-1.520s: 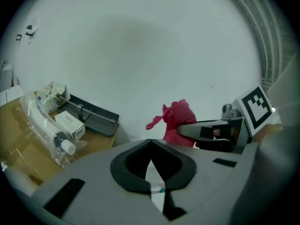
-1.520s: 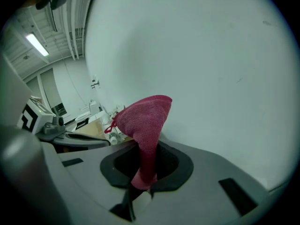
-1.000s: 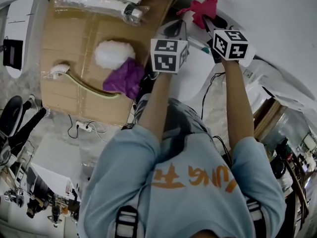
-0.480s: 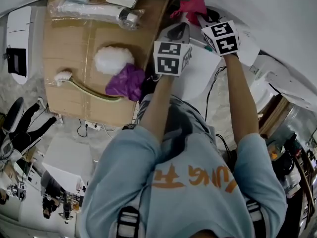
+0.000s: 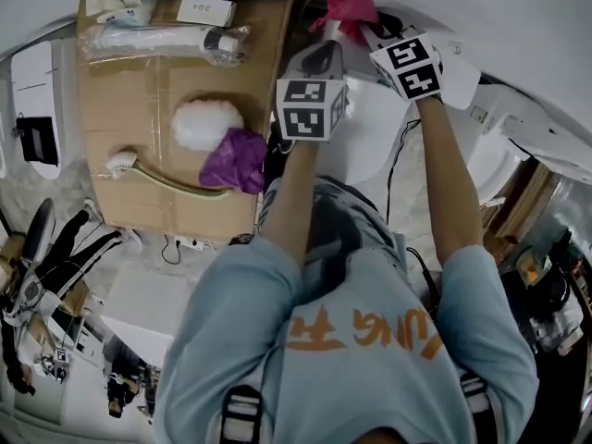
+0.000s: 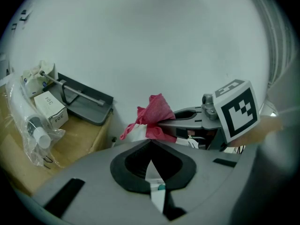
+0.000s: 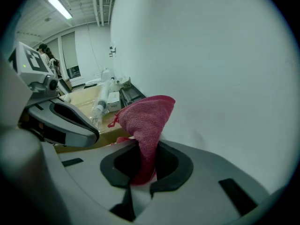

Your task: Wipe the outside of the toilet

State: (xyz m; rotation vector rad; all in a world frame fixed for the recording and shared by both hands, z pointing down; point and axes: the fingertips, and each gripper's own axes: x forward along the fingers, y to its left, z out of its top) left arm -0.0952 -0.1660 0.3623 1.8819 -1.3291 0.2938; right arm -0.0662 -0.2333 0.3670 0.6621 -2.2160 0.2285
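1. Two grippers were held out in front of the person, side by side and close together.
2. The right gripper [image 7: 145, 146] had its jaws pressed tight on a pink cloth [image 7: 146, 116], which stuck up out of them in a bunch.
3. The left gripper [image 6: 151, 143] had its jaws together with nothing in them.
4. From the head view, the white toilet [image 5: 365, 141] sat below and between the two arms.
5. The pink cloth [image 5: 350, 7] was up past the far end of the toilet, close to the white wall [image 5: 518, 17]. I could not tell if it touched the toilet.
6. The left gripper [image 5: 324, 55] was just beside the right gripper [image 5: 375, 33].
7. To the left stood a cardboard box [image 5: 120, 100] with a white fluffy ball [image 5: 208, 123], a purple cloth [image 5: 236, 160] touching it, and a brush [image 5: 166, 181] on top.
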